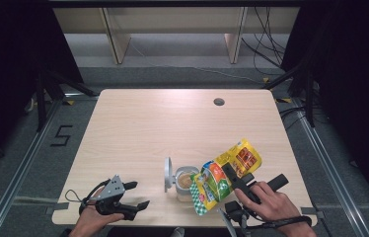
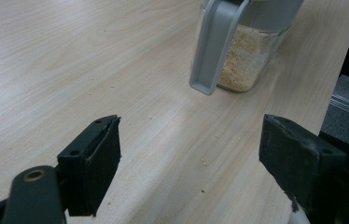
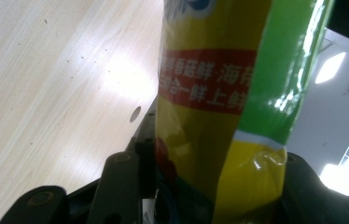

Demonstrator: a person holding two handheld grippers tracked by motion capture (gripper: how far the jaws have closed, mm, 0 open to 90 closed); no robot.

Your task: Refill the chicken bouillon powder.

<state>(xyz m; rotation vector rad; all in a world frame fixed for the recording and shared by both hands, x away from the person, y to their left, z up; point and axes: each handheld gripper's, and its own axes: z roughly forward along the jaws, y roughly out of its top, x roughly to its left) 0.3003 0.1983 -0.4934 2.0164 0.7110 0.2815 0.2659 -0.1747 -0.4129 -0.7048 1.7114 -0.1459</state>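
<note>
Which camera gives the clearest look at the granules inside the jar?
The left gripper view: the jar stands close, with pale granules visible through its clear wall behind the hanging grey lid. The high view shows it small, from above, beside the tilted pouch. The right gripper view shows the pouch close up.

Yellow-green-red pouch [image 1: 226, 174], grey-lidded jar [image 1: 185, 182]

One wooden table [image 1: 138, 128] carries one clear jar [image 1: 184, 183] of pale granules, its single grey flip lid [image 1: 167, 174] standing open. One yellow-and-green printed pouch [image 1: 224, 173] is tipped over the jar's mouth. Two claws are at work, one to each hand: the left claw [image 1: 135, 195] and the right claw [image 1: 237, 180]. One round hole [image 1: 218, 101] marks the tabletop, and scattered crumbs lie beyond counting.
</note>
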